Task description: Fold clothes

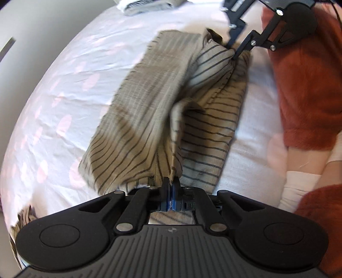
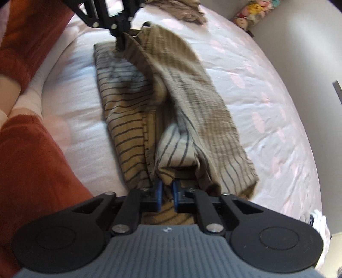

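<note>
A tan garment with dark stripes lies lengthwise on the bed, partly folded over itself, with one long half raised. My left gripper is shut on a thin edge at its near end. In the right wrist view the same gripper shows at the far end of the garment, pinching cloth. My right gripper holds bunched fabric between its blue pads at the opposite end. The left wrist view shows it nipping that lifted corner.
The bed sheet is white with pink spots. A person's rust fuzzy sleeve borders the bed. Folded clothes lie at the far edge, and another crumpled cloth lies farther up the bed. Plush toys sit by the wall.
</note>
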The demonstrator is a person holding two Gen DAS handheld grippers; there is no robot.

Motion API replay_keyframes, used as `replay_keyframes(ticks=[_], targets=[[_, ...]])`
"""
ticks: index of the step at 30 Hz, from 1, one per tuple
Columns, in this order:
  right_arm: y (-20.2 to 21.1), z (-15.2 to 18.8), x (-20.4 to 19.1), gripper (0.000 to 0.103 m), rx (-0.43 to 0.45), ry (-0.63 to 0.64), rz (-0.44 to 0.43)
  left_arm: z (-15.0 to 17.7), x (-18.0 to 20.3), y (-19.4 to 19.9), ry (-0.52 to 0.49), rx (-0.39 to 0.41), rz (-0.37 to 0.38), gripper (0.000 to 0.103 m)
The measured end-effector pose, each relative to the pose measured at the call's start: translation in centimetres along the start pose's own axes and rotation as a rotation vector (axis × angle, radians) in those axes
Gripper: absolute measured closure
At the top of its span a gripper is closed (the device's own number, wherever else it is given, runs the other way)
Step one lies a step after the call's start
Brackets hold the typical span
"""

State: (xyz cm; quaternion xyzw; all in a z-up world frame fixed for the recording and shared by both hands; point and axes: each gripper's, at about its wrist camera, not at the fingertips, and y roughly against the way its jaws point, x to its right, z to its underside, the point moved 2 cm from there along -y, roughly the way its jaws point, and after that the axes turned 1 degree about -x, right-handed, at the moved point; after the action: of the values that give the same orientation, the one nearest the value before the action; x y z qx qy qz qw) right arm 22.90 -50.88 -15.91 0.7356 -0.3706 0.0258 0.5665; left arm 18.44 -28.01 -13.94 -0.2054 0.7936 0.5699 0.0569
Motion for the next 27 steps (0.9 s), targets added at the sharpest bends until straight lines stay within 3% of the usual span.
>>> replay_keyframes(ticks=[5,8,15,17,18,20,25,27], targets=[[2.7,2.0,3.7,0.099,0.025,-0.231,-0.097,1.0,-1.1,1.2,-0.001,0.028,0.088,0.103],[2.7,2.9,4.7,0.099,0.009,-0.302,-0.169,1.3,-0.2,0.4,-0.038,-0.002,0.108,0.103],[-0.5,3.0,3.3,0.096,-0.124,-0.313,-0.26,1.5,0.6,-2.4,-0.079,-0.154,0.144,0.1],[-0.2,3.3,3.3,0.094,-0.118,-0.332,-0.261,1.6,0.2,-2.0,-0.059,-0.146,0.171,0.092],[0.2,3.5,3.6,0.085,-0.107,-0.353,-0.263,1.6,-0.1,-1.5,-0.04,-0.126,0.19,0.085],[1.1,4.0,4.2,0.066,-0.077,-0.402,-0.236,1.9,-0.9,-0.4,0.015,-0.069,0.216,0.08],[1.9,4.8,5.2,0.064,-0.037,-0.493,-0.128,2.7,-4.0,2.1,0.196,0.059,0.167,0.074],[1.5,4.7,5.6,0.064,-0.045,-0.495,-0.084,3.0,-5.2,2.3,0.228,0.061,0.084,0.074]])
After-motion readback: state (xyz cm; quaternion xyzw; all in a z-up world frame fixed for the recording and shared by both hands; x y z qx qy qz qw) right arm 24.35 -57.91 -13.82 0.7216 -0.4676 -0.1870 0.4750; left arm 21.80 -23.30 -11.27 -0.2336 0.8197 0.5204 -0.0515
